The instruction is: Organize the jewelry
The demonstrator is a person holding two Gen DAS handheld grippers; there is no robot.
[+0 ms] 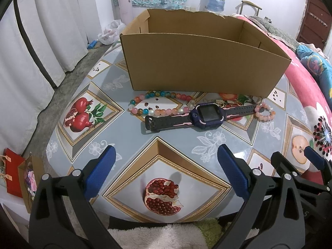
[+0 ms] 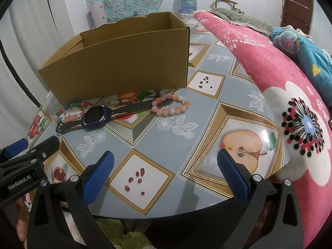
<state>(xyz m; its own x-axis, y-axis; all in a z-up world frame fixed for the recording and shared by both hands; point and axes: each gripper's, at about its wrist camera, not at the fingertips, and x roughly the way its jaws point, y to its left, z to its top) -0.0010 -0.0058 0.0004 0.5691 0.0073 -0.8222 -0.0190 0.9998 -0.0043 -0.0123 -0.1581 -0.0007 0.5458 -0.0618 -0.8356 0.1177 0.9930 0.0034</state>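
Blue-padded and spread wide, your left tongs [image 1: 166, 161] hover empty over the near edge of the counter [image 1: 128, 137], above a printed pomegranate. Your right tongs [image 2: 166, 166] sit just beside them, jaws equally apart and holding nothing, over the apple print. Farther out, the jewelry lies in a loose row in front of the cardboard box [image 1: 199, 62]. A smartwatch [image 1: 207, 115] with a dark square face, navy case and black strap edged in pink lies flat. Behind its left strap is a multicoloured bead bracelet [image 1: 157, 103] in pink, teal, orange and pearl tones. At its right strap end rests a pink bead bracelet [image 2: 172, 105]. Small gold pieces [image 1: 223, 102] lie near the box wall, too small to identify.
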